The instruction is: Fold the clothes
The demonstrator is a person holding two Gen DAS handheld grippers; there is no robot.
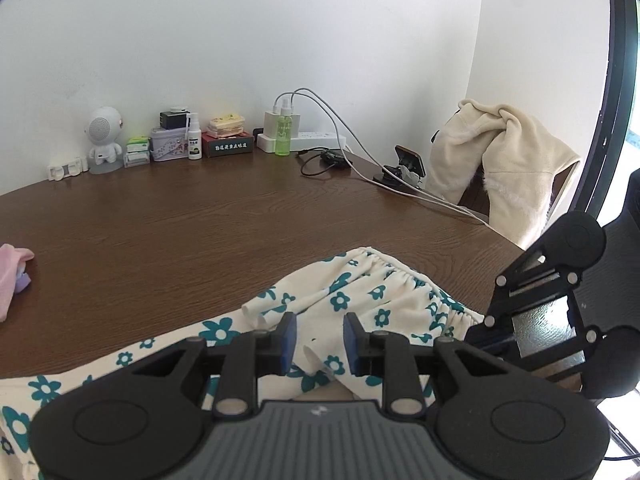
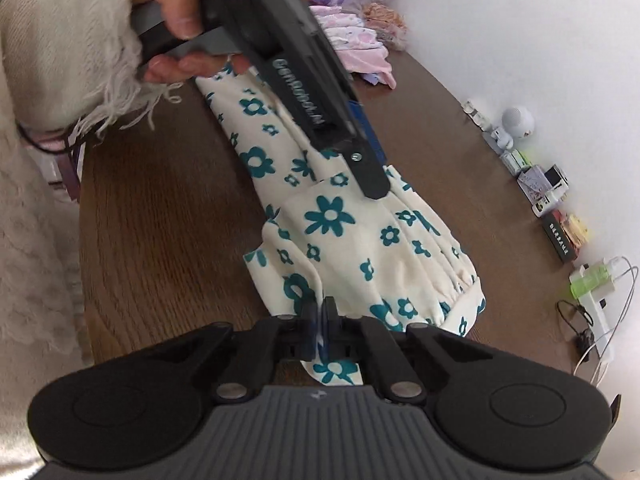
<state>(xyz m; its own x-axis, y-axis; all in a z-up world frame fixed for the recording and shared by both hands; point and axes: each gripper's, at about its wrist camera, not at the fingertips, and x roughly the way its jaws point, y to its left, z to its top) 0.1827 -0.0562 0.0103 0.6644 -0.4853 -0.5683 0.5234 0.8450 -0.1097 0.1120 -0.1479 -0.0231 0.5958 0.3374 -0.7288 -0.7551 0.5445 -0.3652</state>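
Note:
A cream garment with teal flowers (image 1: 360,292) (image 2: 352,240) lies partly folded on the brown wooden table (image 1: 180,220), its gathered waistband at the far end. My left gripper (image 1: 320,336) hovers low over it, its blue pads apart with flat cloth showing in the gap and nothing pinched. In the right wrist view, a hand in a cream fringed sleeve (image 2: 72,40) holds that left gripper (image 2: 372,160) over the garment's middle. My right gripper (image 2: 319,320) is shut on the garment's near edge, and a flap of cloth hangs under its jaws.
Folded pink and purple clothes (image 2: 360,40) are piled at the table's far end, with a pink piece (image 1: 12,272) at the left edge. Along the wall stand a white robot speaker (image 1: 105,136), boxes, a green bottle (image 1: 284,132) and a power strip with cables (image 1: 304,140). A cream fleece (image 1: 504,160) drapes a chair.

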